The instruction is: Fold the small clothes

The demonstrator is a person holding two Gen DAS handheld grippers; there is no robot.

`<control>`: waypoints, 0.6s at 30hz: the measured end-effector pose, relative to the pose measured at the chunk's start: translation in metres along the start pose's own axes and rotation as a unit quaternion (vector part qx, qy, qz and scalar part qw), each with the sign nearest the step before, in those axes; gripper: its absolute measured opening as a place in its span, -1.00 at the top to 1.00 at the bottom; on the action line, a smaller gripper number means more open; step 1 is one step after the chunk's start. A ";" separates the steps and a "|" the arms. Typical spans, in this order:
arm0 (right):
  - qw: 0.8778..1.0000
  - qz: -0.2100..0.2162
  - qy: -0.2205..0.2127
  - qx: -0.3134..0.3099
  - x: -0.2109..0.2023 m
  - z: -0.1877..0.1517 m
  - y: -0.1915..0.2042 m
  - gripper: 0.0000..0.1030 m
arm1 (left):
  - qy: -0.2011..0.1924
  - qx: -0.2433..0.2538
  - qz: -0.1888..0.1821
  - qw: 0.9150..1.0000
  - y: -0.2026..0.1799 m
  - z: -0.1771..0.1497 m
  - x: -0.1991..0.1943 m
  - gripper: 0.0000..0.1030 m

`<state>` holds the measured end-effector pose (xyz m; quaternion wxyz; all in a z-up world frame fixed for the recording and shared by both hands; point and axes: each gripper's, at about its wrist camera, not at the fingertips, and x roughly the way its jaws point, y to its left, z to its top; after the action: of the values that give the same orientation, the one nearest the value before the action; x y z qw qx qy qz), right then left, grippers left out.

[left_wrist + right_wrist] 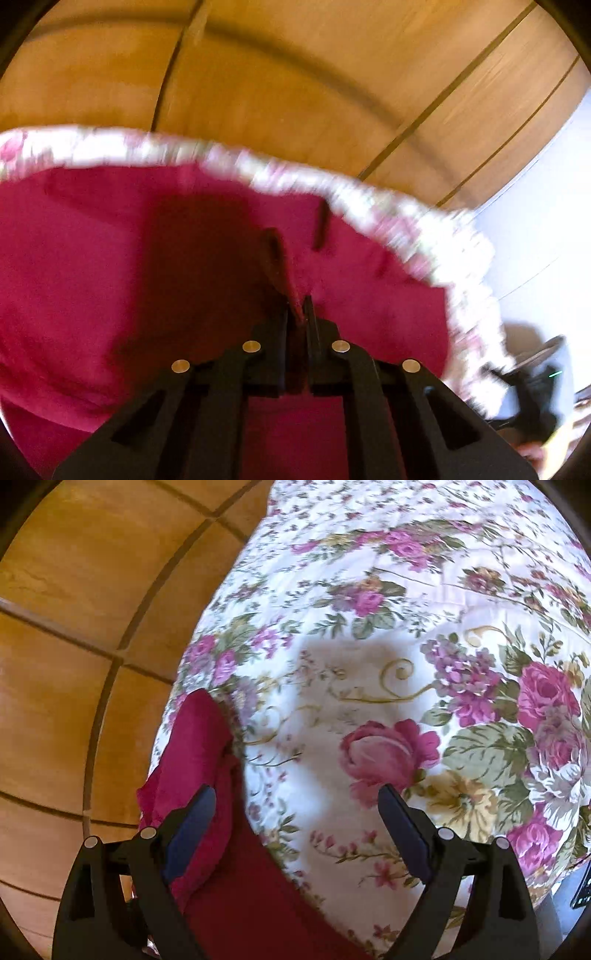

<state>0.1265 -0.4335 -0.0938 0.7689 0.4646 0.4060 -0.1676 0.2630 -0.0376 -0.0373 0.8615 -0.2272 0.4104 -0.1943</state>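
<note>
The red garment (129,266) is lying spread over the floral bedcover (388,646), one ridge pinched by the left gripper (300,306). The right gripper (299,805) is hovering spread above the bedcover beside the wooden wall panels (74,627).

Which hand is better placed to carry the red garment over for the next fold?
Left. The left gripper is already shut on a pinch of the red garment. The right gripper is open over the floral cover, gripping nothing, with the garment beside its left finger.
</note>
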 end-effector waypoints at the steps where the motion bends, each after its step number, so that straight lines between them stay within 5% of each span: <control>1: 1.000 -0.002 0.002 -0.004 0.002 -0.001 0.001 -0.73 | -0.023 -0.004 -0.012 1.000 -0.002 0.006 -0.011 0.87; 5: 0.999 -0.004 0.013 -0.033 0.013 -0.009 0.013 -0.73 | -0.089 -0.011 -0.006 0.996 0.023 0.021 -0.052 0.87; 11: 0.990 -0.020 0.022 -0.141 0.036 -0.030 0.048 -0.73 | -0.037 -0.068 0.028 0.997 0.090 -0.004 -0.029 0.87; 18: 0.950 -0.064 -0.009 -0.305 0.060 -0.062 0.095 -0.76 | -0.049 -0.080 -0.006 0.996 0.122 -0.032 -0.016 0.83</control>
<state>0.1945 -0.3253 -0.1004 0.8654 0.1793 0.4594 -0.0891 0.2464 0.0641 -0.1125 0.8585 -0.3071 0.3802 -0.1551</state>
